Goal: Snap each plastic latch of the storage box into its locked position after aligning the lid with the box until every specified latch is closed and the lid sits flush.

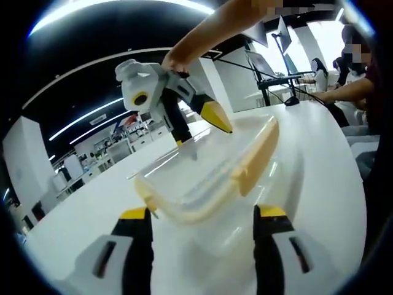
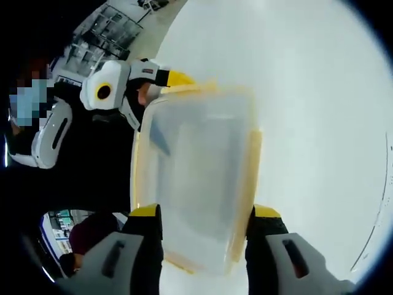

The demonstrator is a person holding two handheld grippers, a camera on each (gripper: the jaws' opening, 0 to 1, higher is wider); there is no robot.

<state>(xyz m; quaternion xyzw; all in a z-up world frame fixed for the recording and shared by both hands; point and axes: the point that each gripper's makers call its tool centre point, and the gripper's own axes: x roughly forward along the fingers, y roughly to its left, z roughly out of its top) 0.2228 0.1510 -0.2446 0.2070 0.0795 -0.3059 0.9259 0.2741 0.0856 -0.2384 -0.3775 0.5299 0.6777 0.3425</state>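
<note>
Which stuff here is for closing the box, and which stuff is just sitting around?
For the job:
- storage box
- its lid
- yellow latch
- left gripper
- right gripper

Just around:
- white table
- stand with equipment at the back
- shelves far off

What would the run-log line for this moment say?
storage box on white table | lid on | left hand-held gripper open | right hand-held gripper open
</note>
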